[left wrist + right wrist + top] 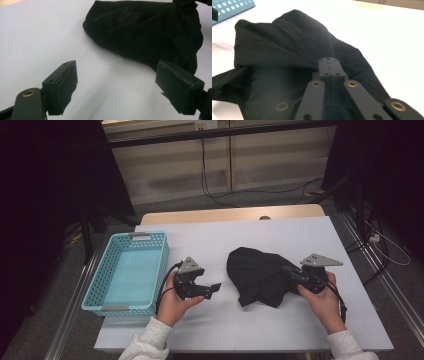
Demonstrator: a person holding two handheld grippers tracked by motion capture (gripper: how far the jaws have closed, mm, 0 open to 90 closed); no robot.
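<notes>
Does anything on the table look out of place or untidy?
Yes. The black cloth lies crumpled in a heap on the white table, outside the empty blue basket. Nothing looks spilled or damaged.

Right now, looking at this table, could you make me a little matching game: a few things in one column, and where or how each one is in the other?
Things:
1. black cloth
2. blue basket
3. left gripper
4. right gripper

States:
a. jaws wide open, nothing between them
b. at the table's left edge, nothing inside
c. jaws pressed together over the cloth
d. crumpled in a heap in the middle of the table

Pairs: 1-d, 2-b, 3-a, 4-c
</notes>
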